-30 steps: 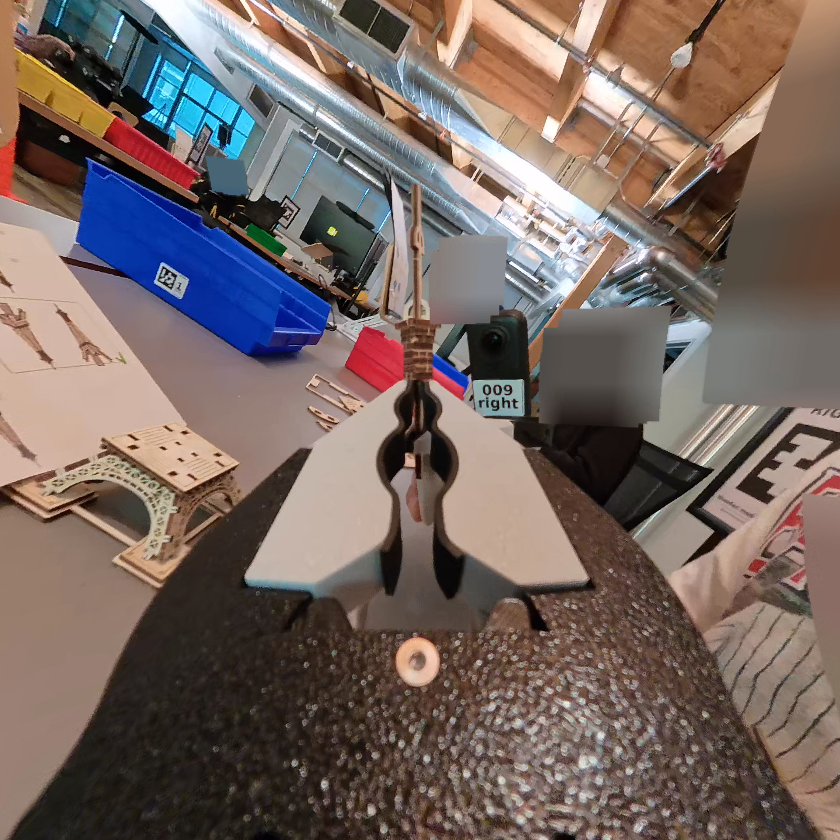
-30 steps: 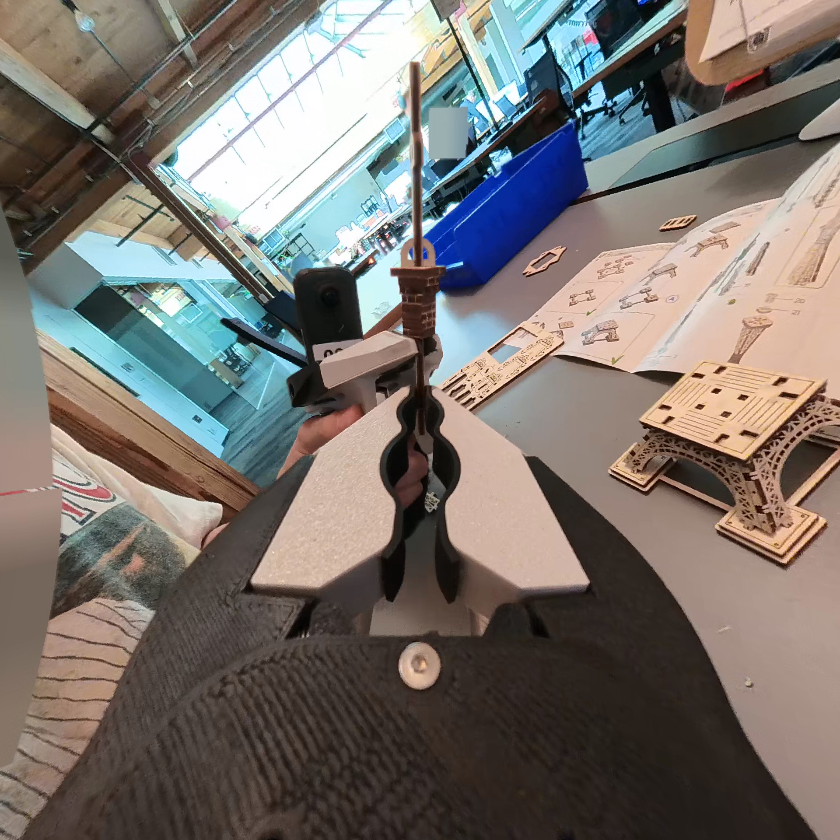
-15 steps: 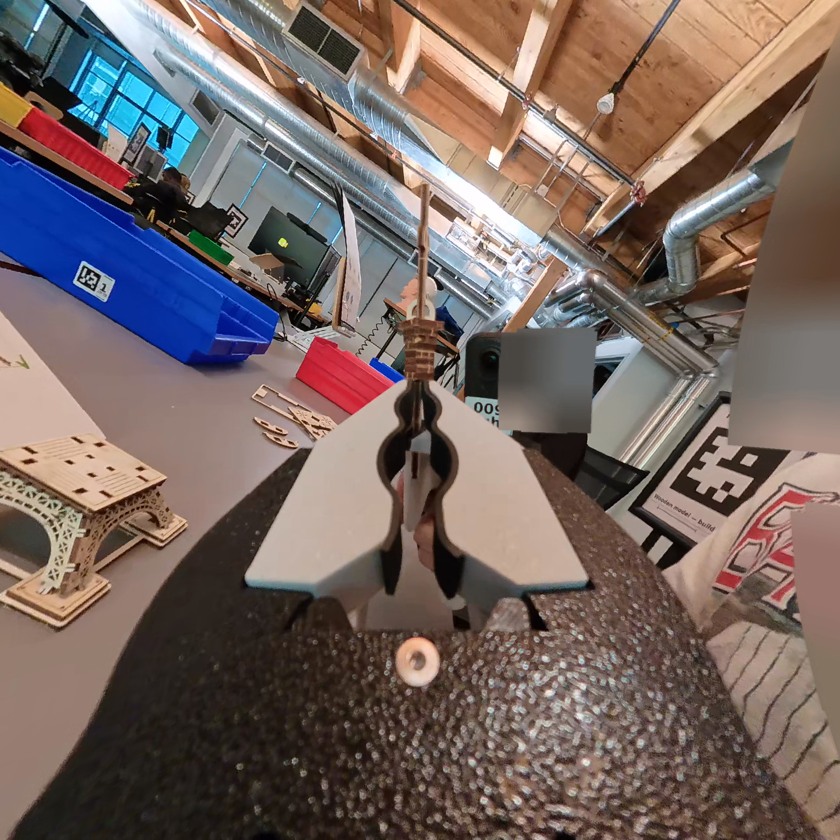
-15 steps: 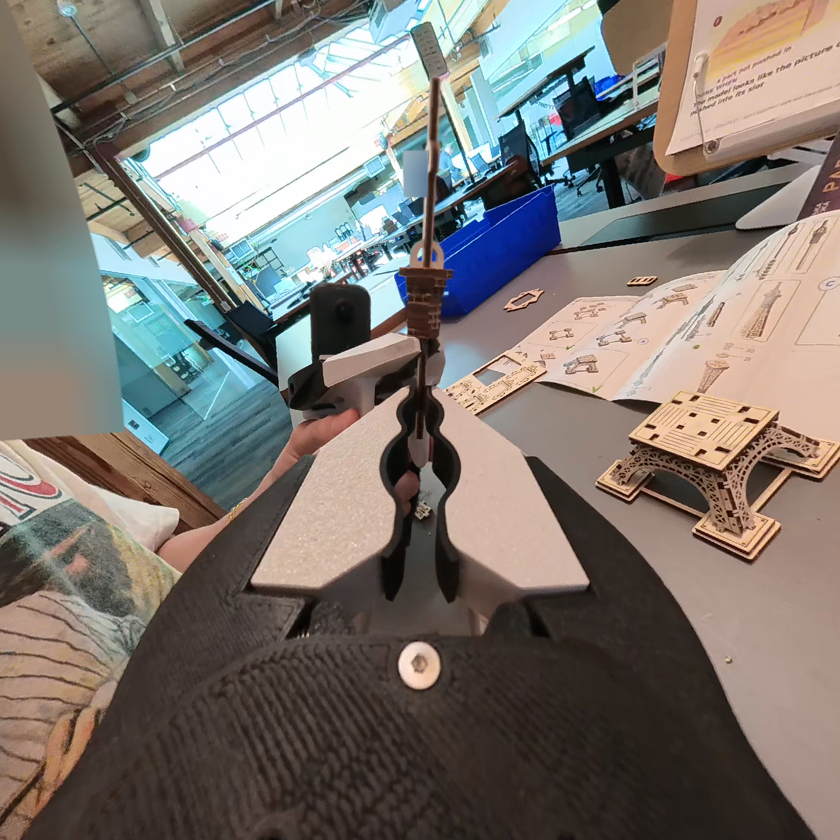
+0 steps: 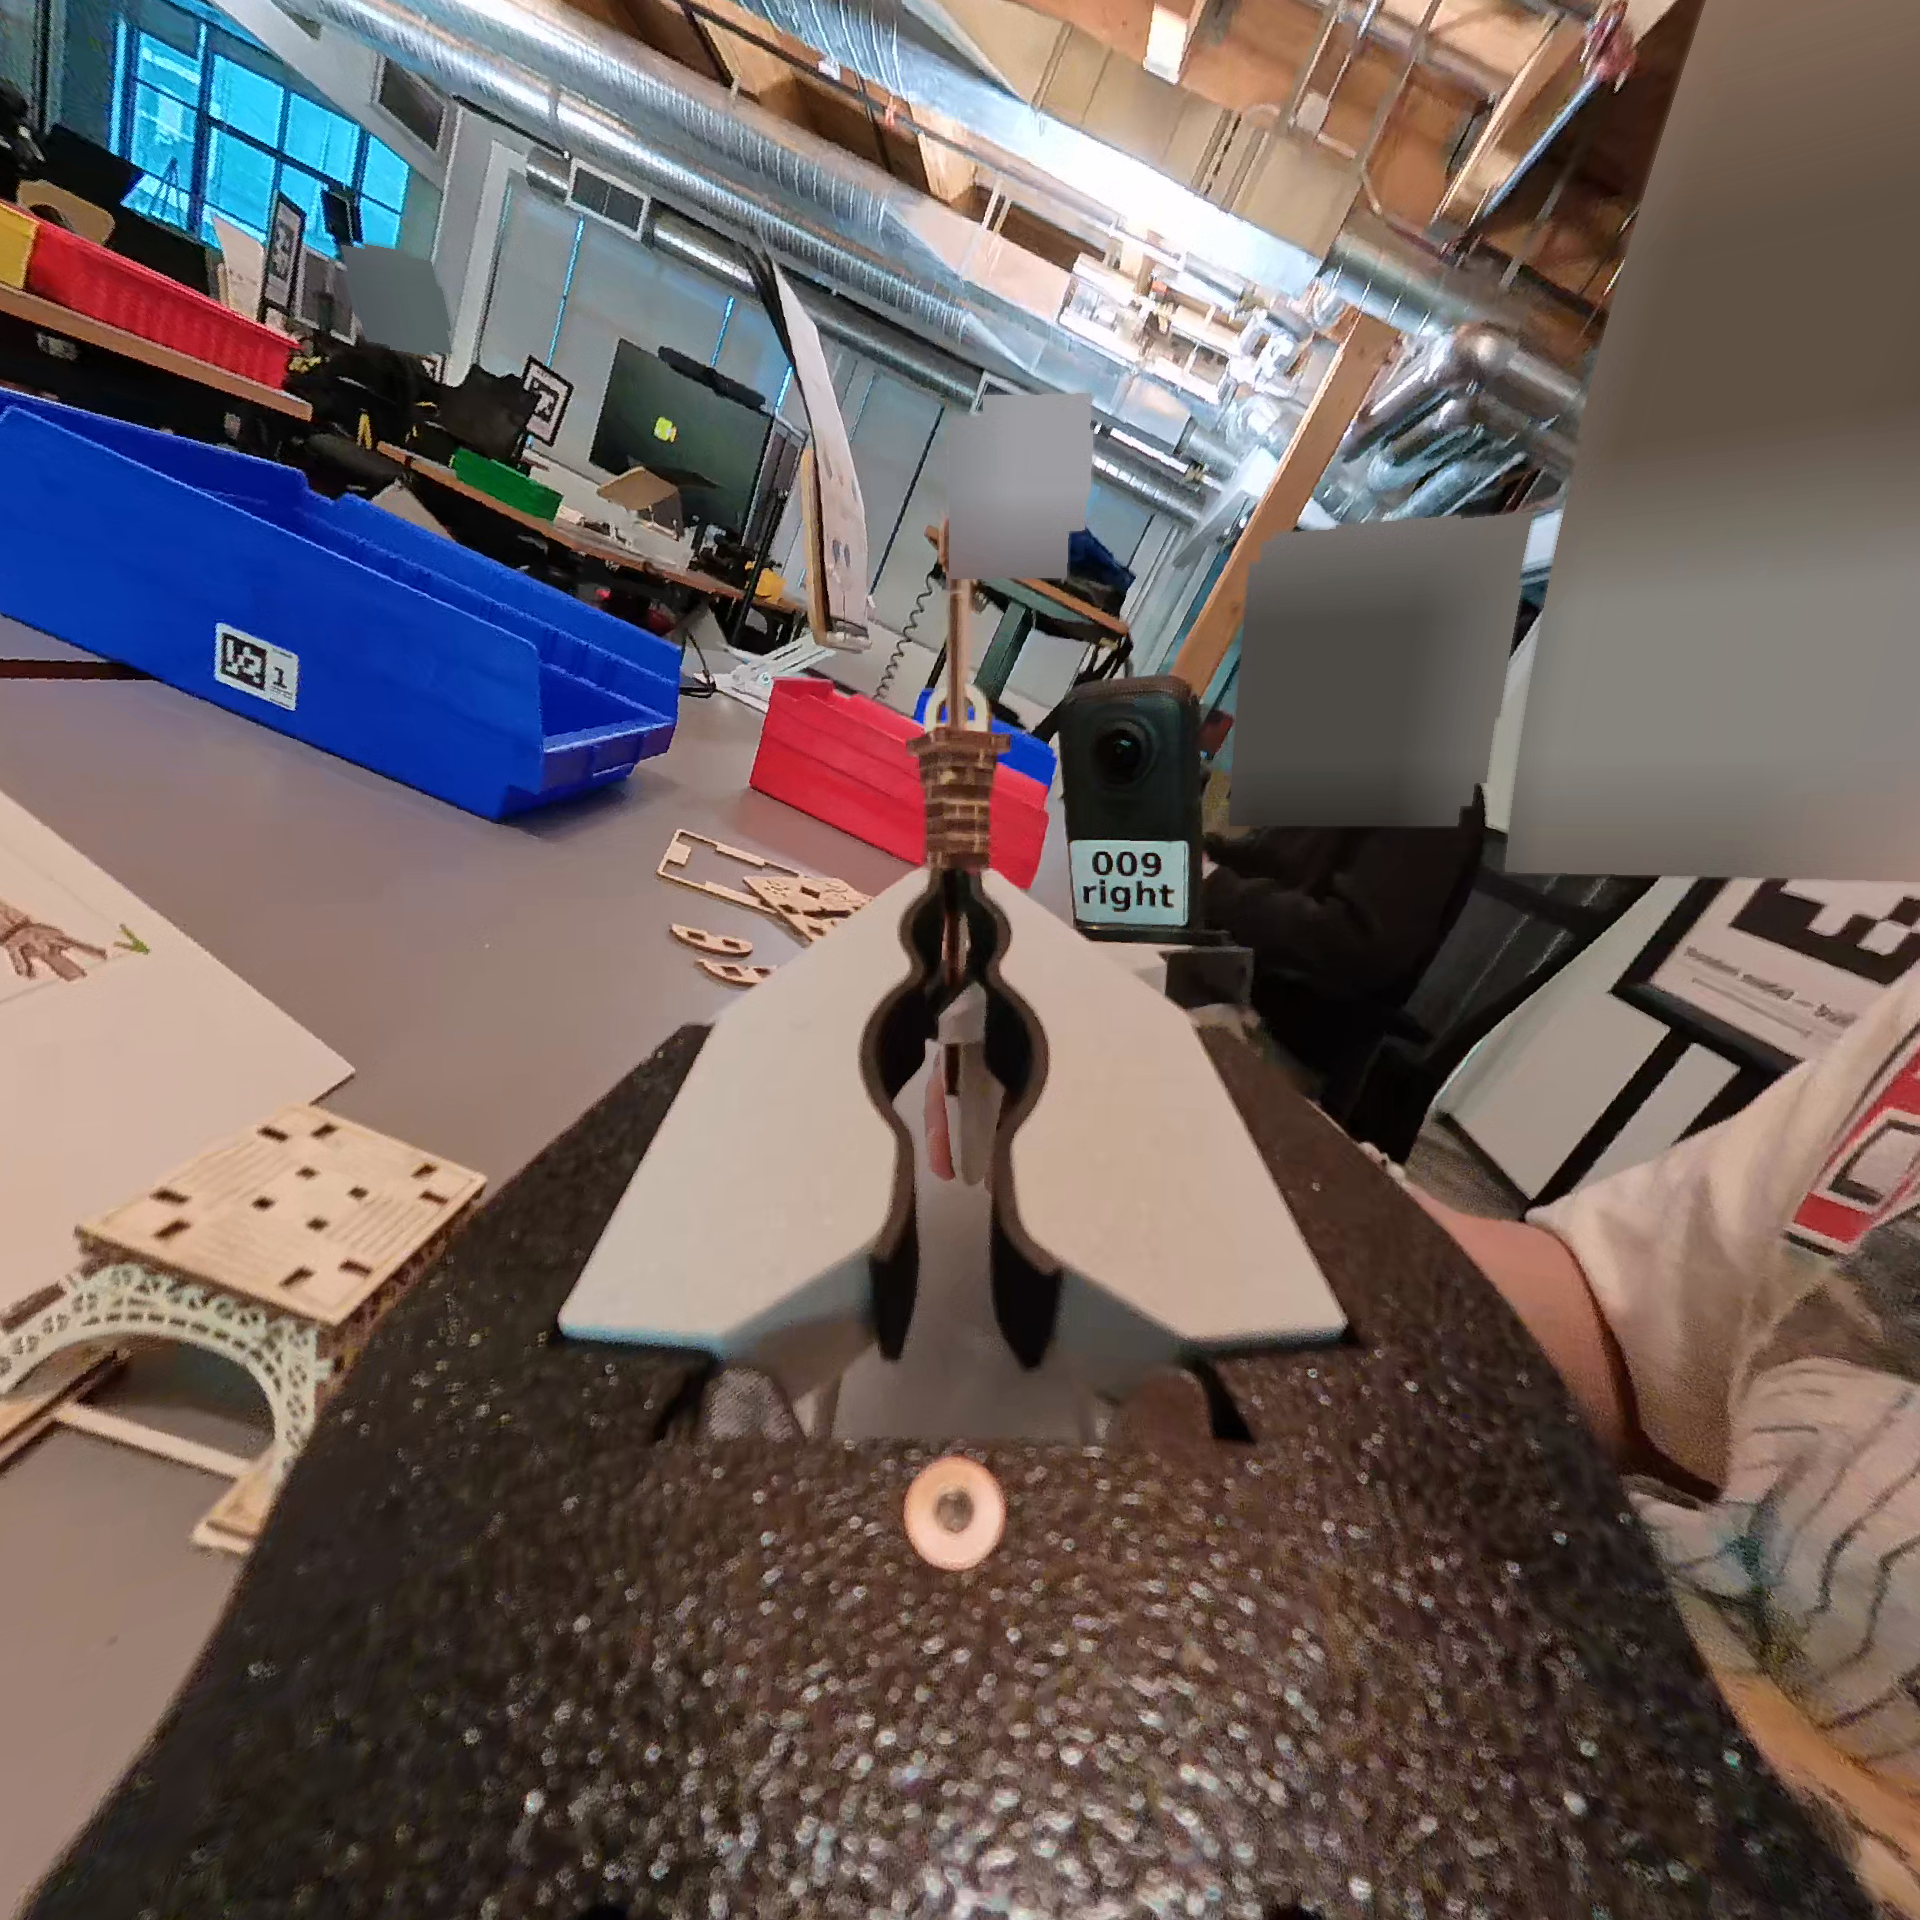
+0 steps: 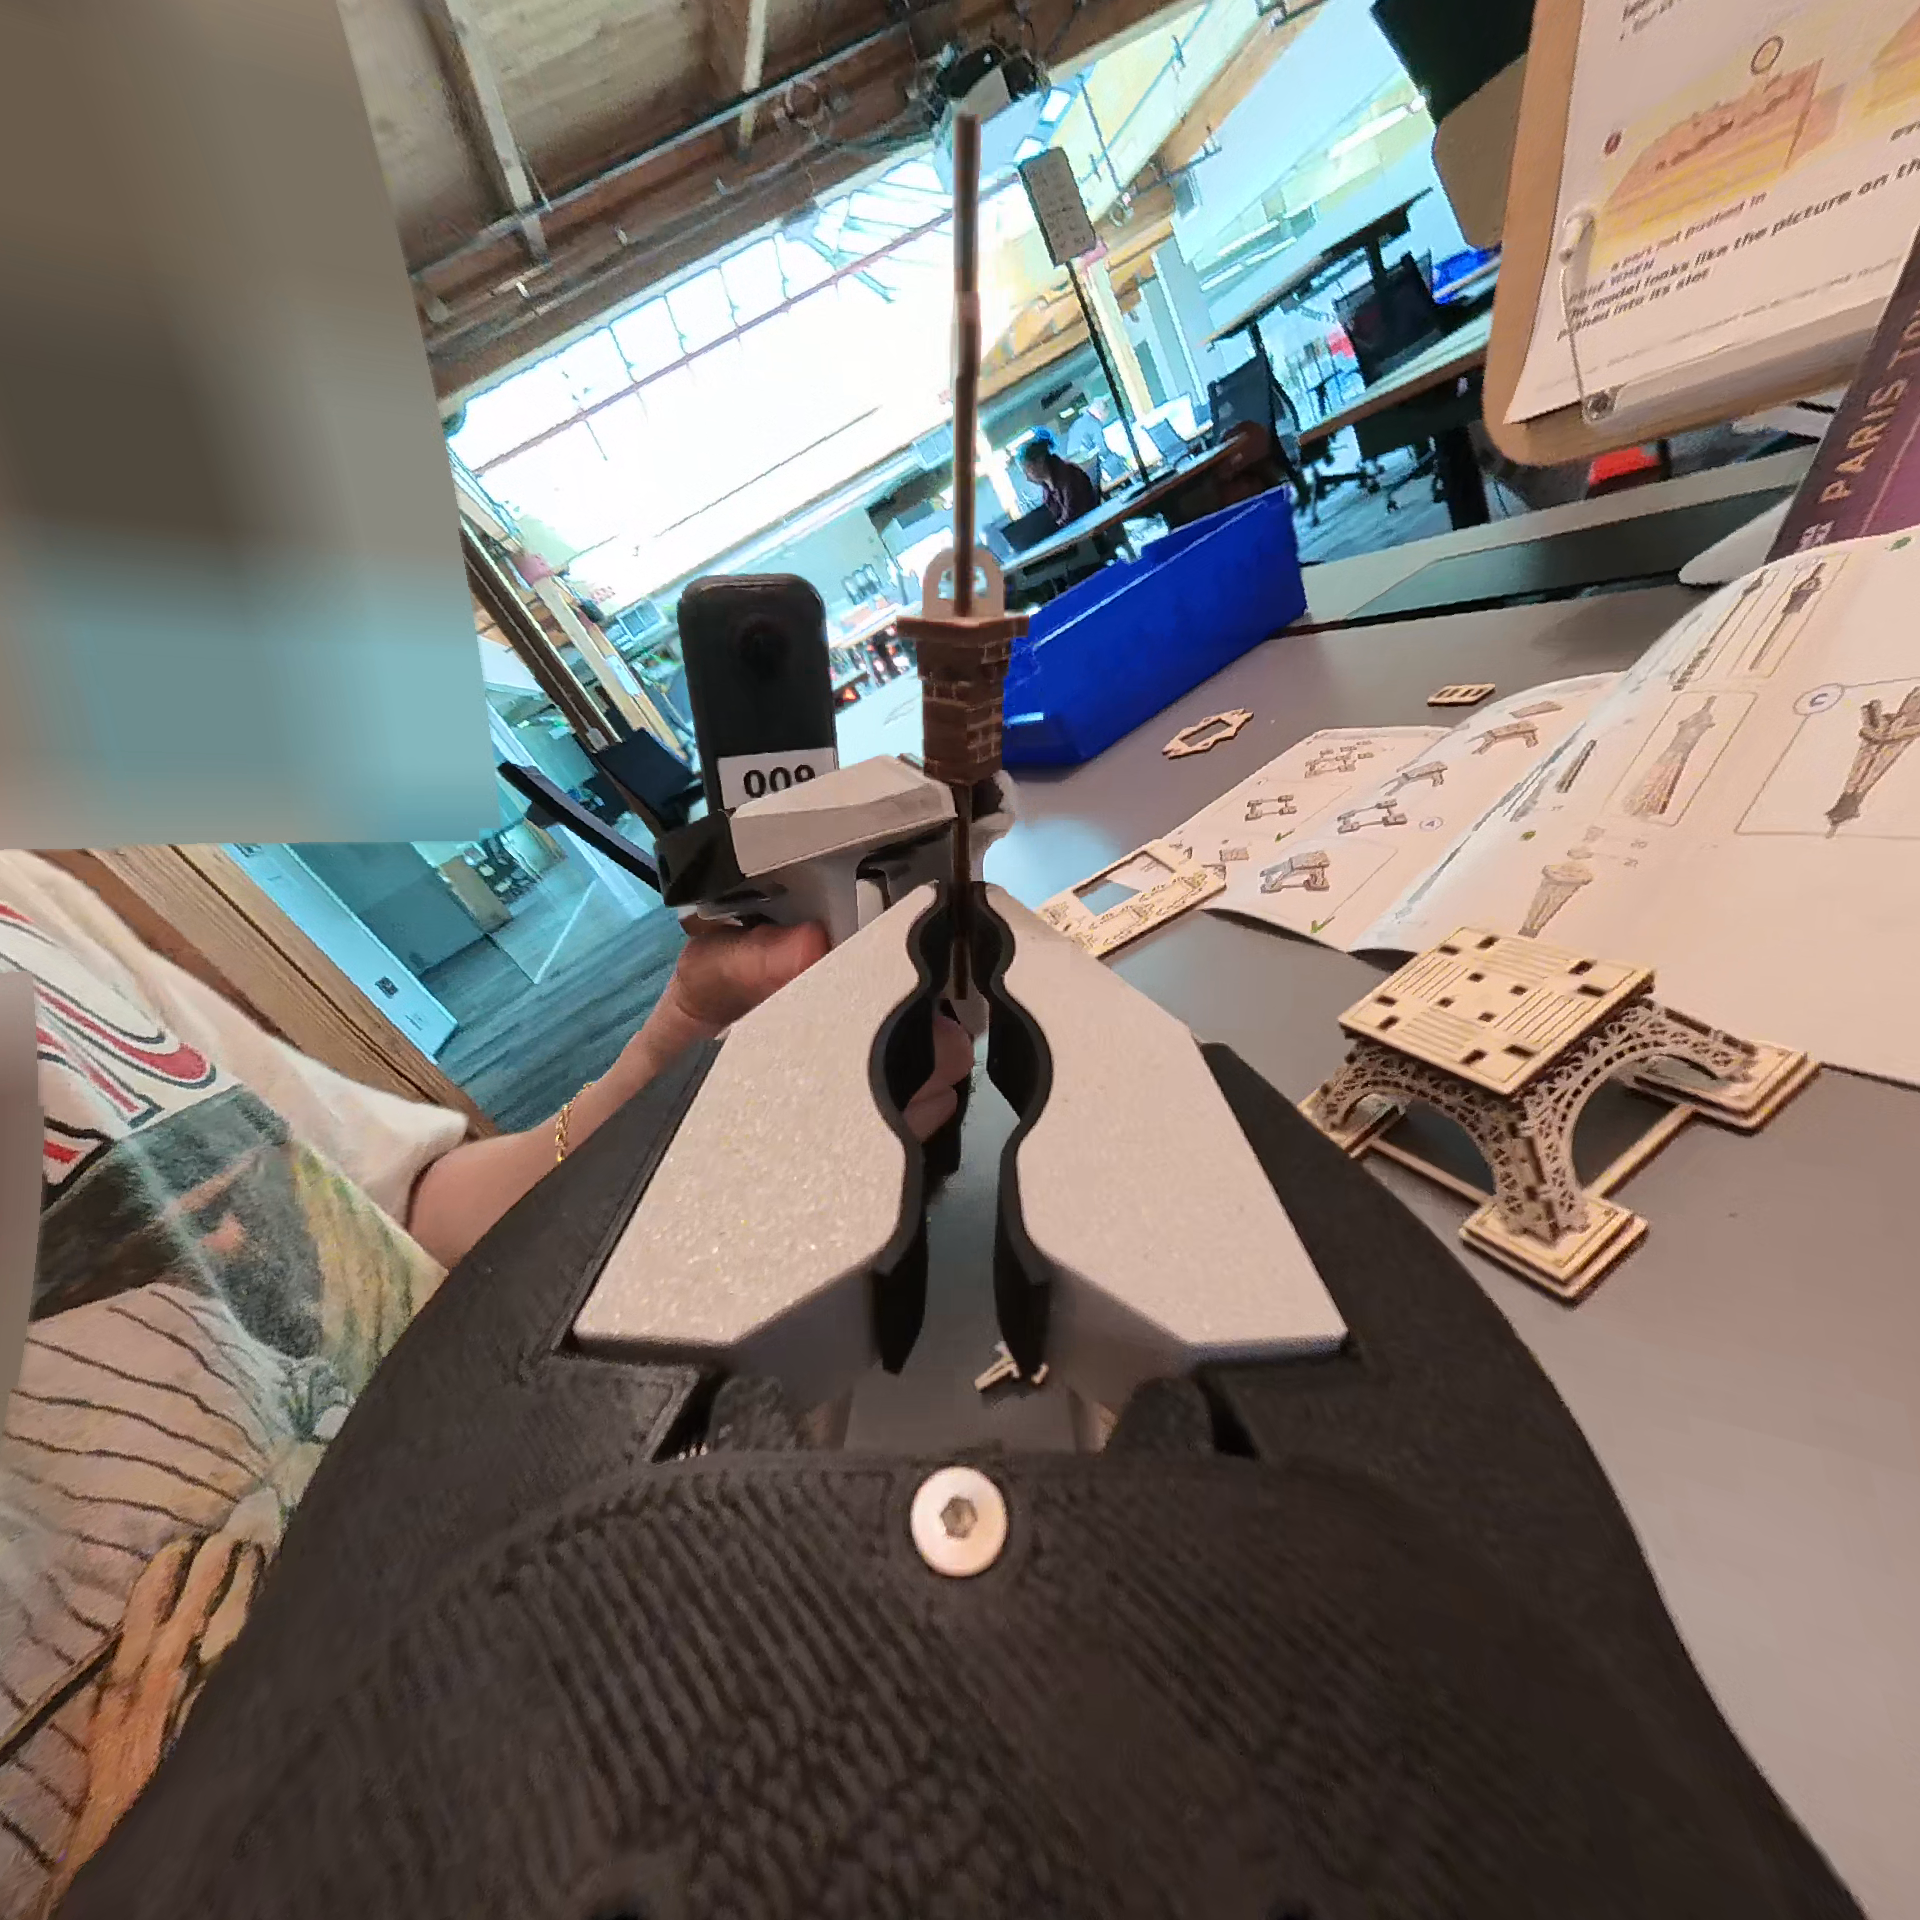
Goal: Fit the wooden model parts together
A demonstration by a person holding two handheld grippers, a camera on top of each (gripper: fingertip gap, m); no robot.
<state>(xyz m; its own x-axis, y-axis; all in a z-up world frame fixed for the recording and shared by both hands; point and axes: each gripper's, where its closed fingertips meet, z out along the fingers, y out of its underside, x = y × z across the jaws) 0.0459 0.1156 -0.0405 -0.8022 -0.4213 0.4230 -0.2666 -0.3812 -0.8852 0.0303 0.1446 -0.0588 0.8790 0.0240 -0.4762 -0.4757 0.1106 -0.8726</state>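
Both grippers pinch the same wooden spire piece, held in the air above the table edge. Left gripper: fingers pressed together on the piece's thin lower strip, centre frame. Right gripper: same, fingers clamped on the strip from the opposite side. In the right wrist view the left gripper's grey fingers show just behind and left of the spire, w/ a hand under them.

Spire's long axis runs straight up the frame in both views, thin mast tip pointing up, away from the fingertips. Brown stacked collar sits just past the fingertips, pale loop above it.

Tower base, four arched legs, flat slotted top, stands upright on the grey table, right mid-frame in right view; lower left in left view. Instruction sheet lies beyond it. Blue bin upper left in left view, red bin near centre.
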